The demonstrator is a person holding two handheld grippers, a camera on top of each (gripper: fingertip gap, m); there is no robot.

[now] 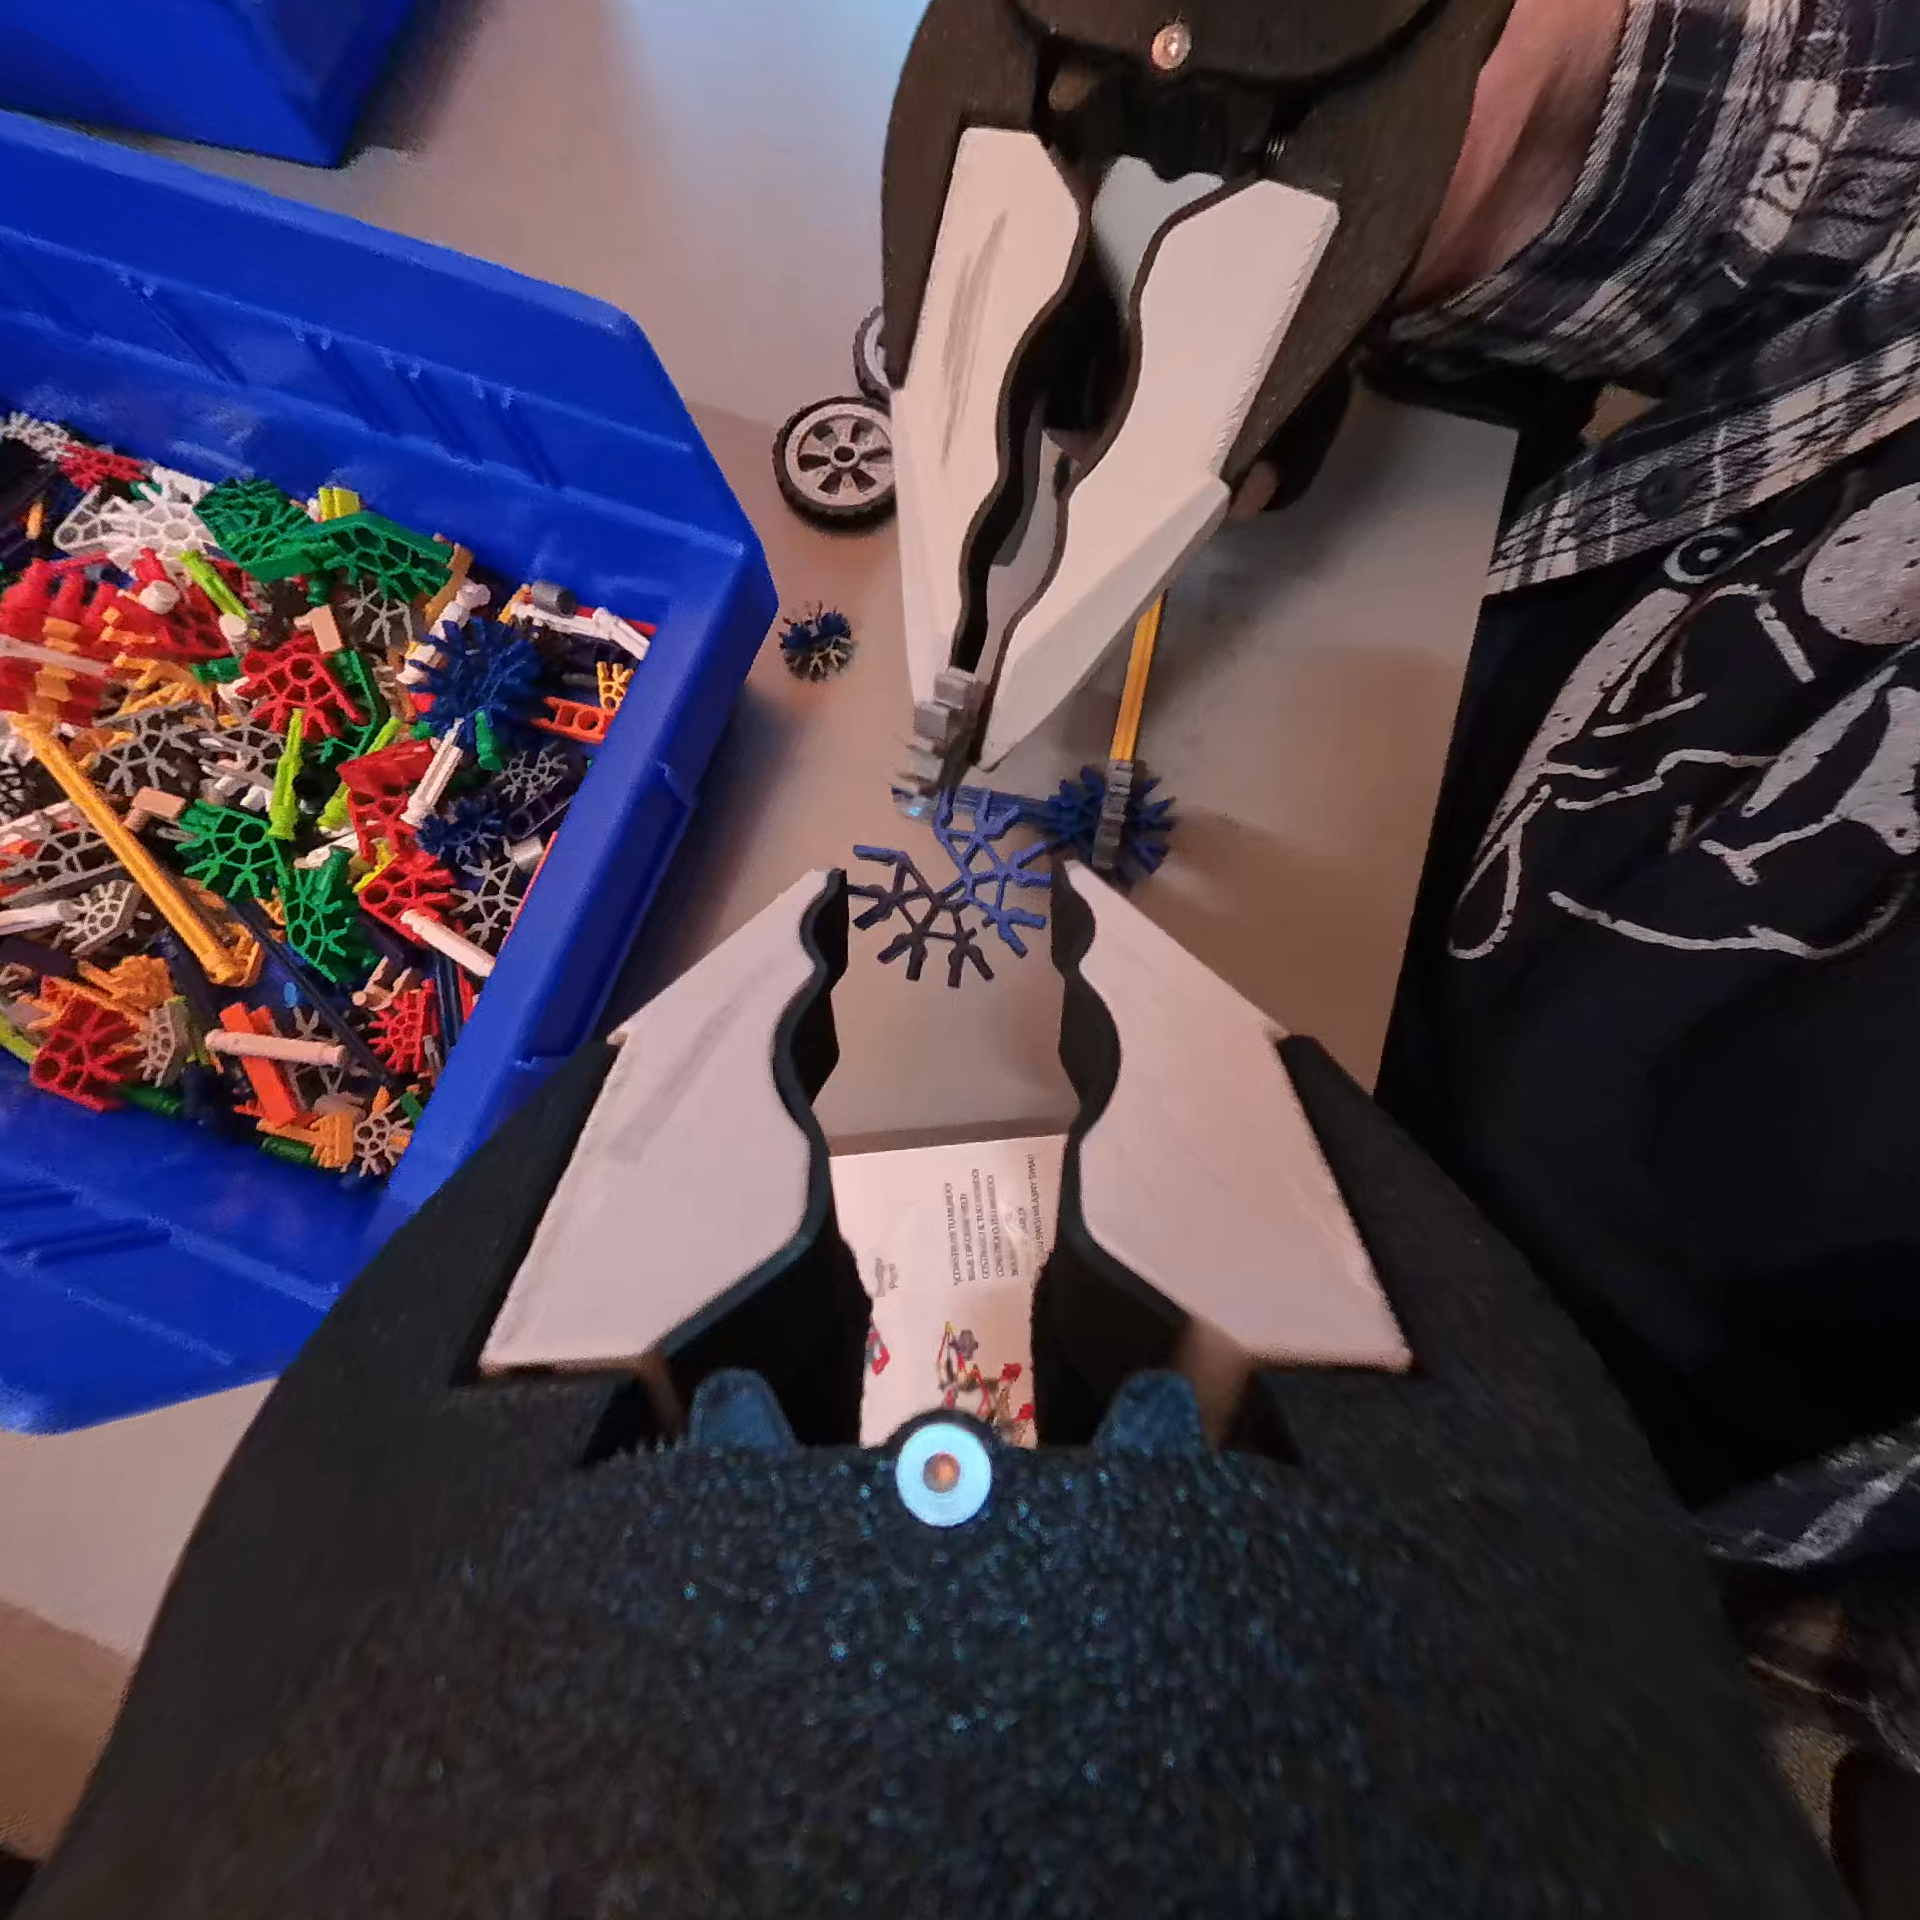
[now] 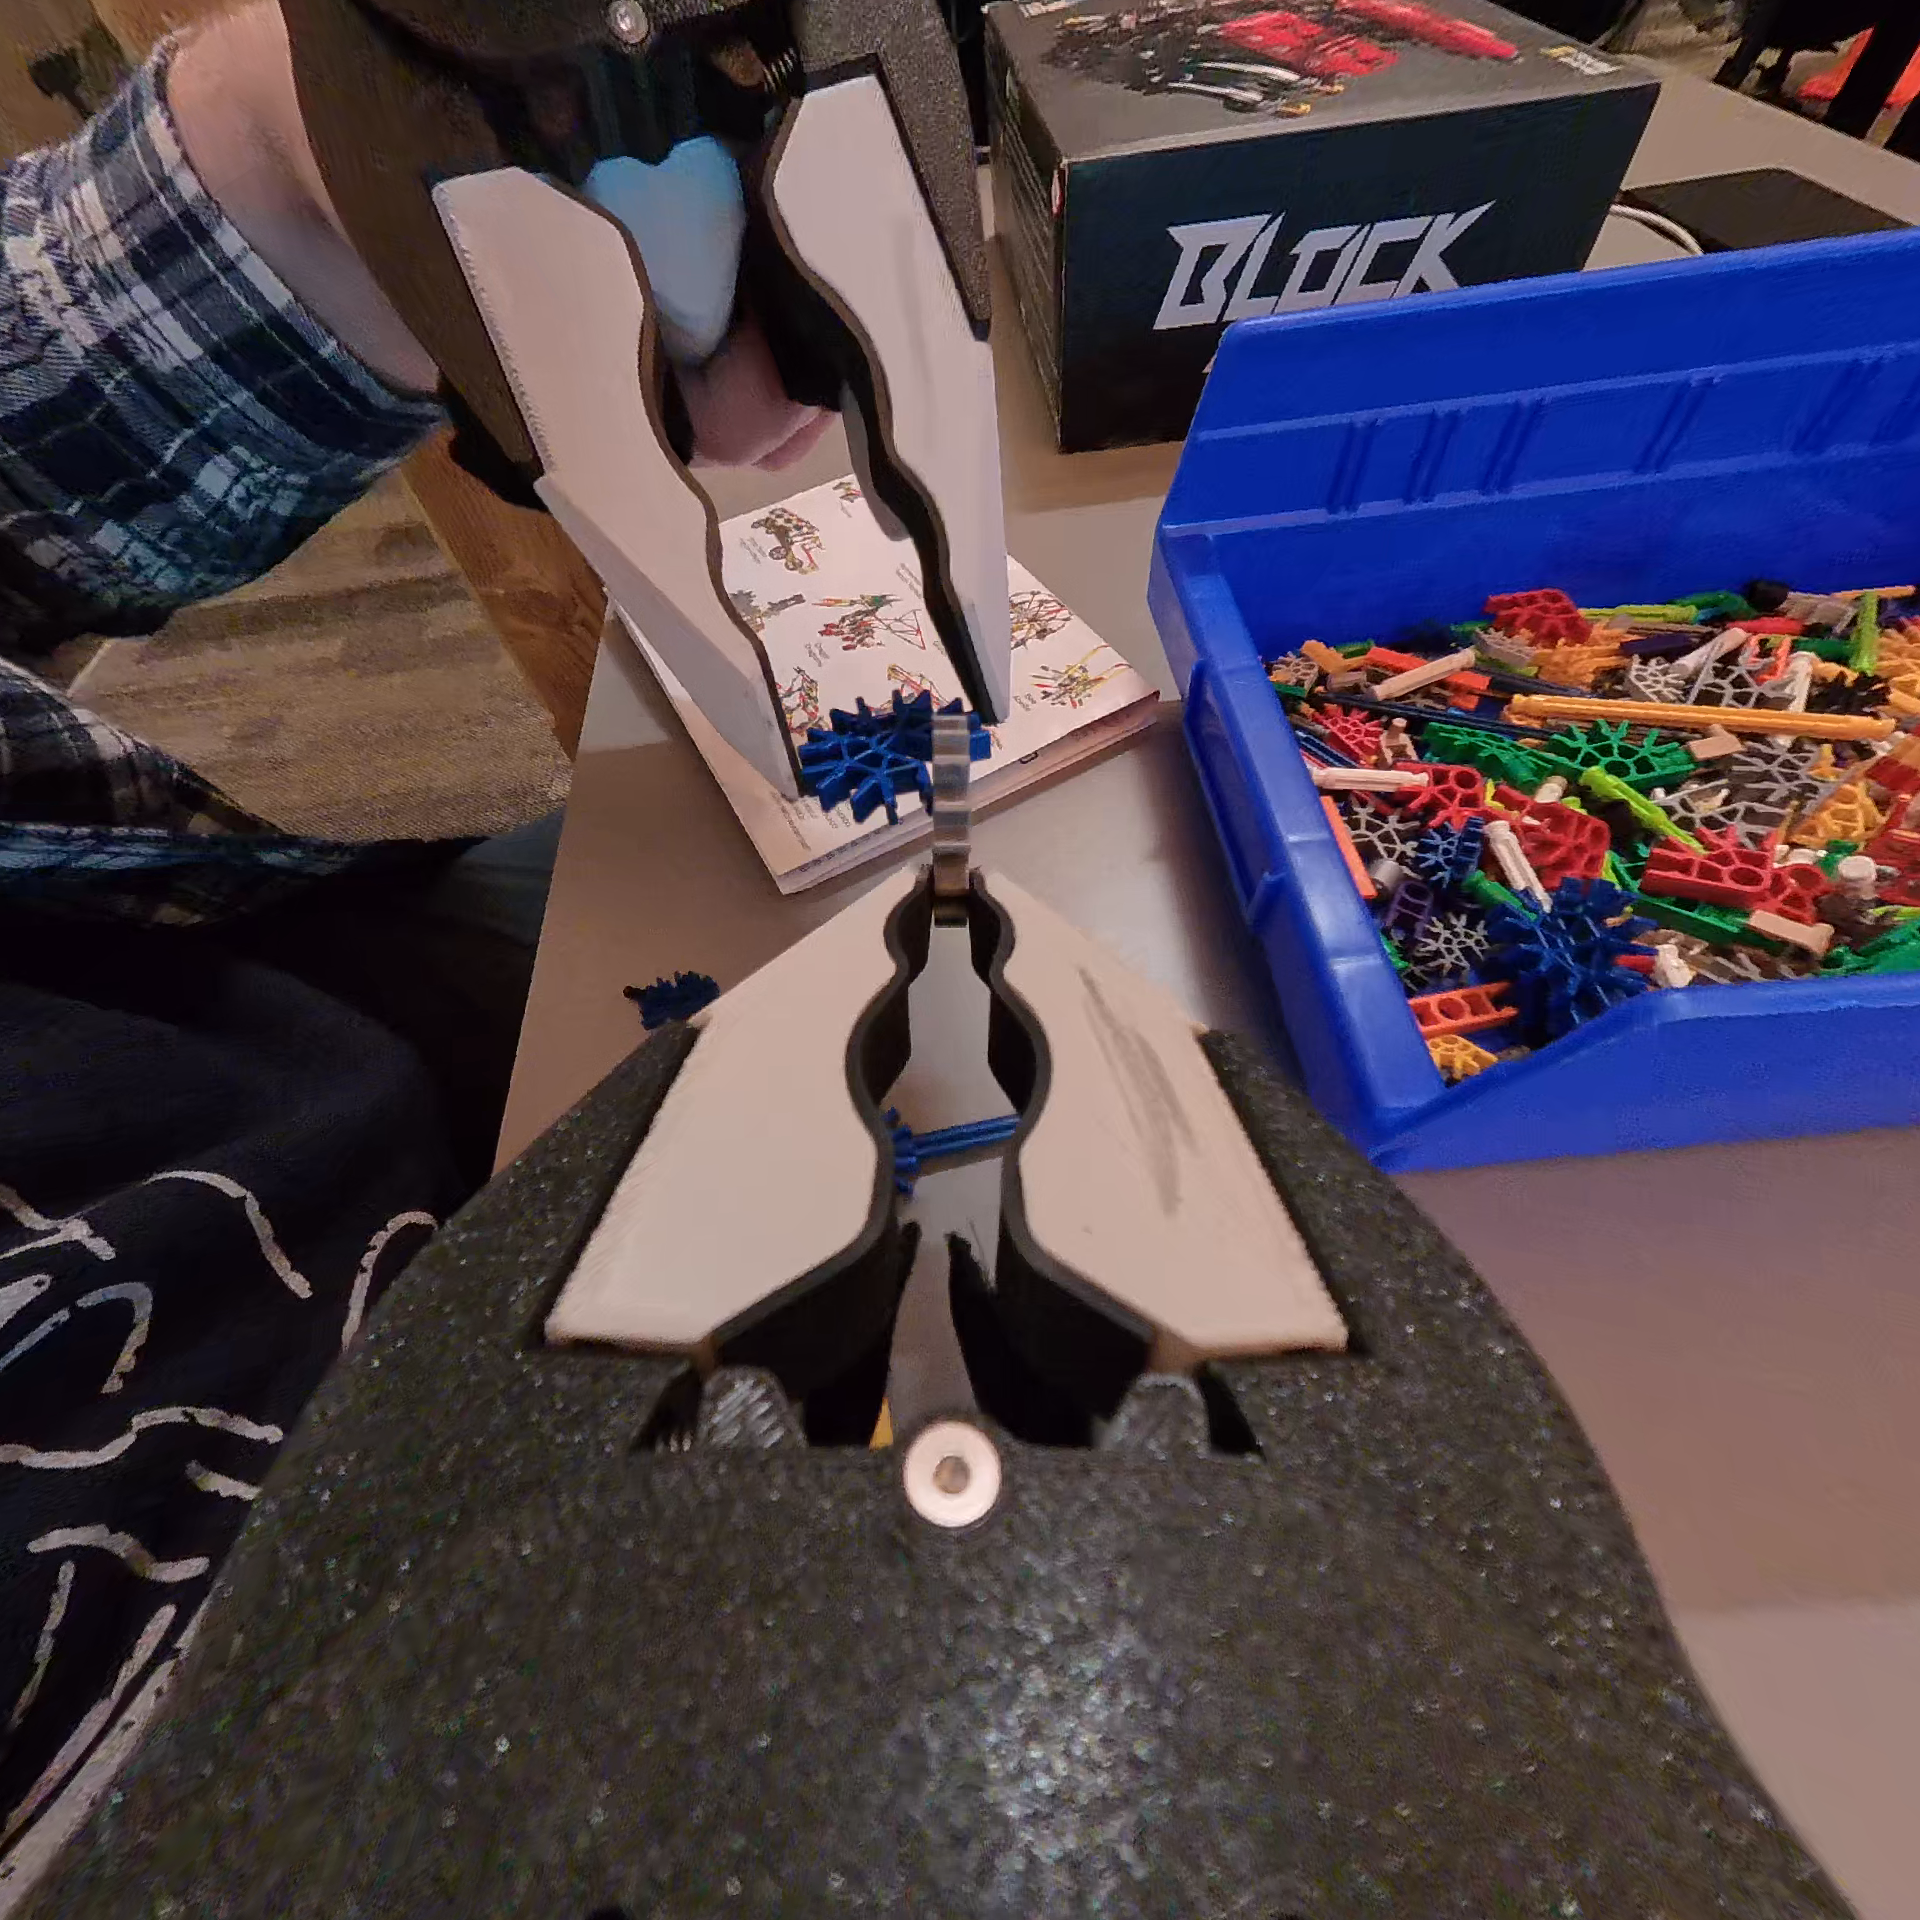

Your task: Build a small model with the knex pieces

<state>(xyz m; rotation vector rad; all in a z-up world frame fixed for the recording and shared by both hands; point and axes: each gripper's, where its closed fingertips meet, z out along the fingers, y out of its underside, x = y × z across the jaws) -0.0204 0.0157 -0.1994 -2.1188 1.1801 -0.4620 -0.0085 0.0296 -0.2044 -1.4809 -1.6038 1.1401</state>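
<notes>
My left gripper (image 1: 951, 883) has its jaws set wide on both sides of a blue snowflake connector (image 1: 935, 914), just above the grey table. That connector joins a second blue one, a blue spiky hub (image 1: 1112, 821) and a yellow rod (image 1: 1138, 675). My right gripper (image 2: 951, 883) is shut on a small grey connector (image 2: 951, 790) and holds its free end against the blue connector (image 2: 873, 758). In the left wrist view the right gripper (image 1: 951, 748) comes down from above with the grey connector (image 1: 940, 717). In the right wrist view the left gripper (image 2: 888, 748) faces me.
A blue bin (image 1: 312, 343) full of mixed coloured pieces stands beside the grippers; it also shows in the right wrist view (image 2: 1558, 436). An instruction booklet (image 2: 1070, 665), two grey wheels (image 1: 836, 457), a loose blue hub (image 1: 816, 642) and a dark box (image 2: 1299, 260) are on the table. The person's torso (image 1: 1662, 831) is at the table edge. The tips of both grippers are at nearly the same place. The blue spiky hub (image 1: 1112, 821) is about 7 cm from my right fingertips.
</notes>
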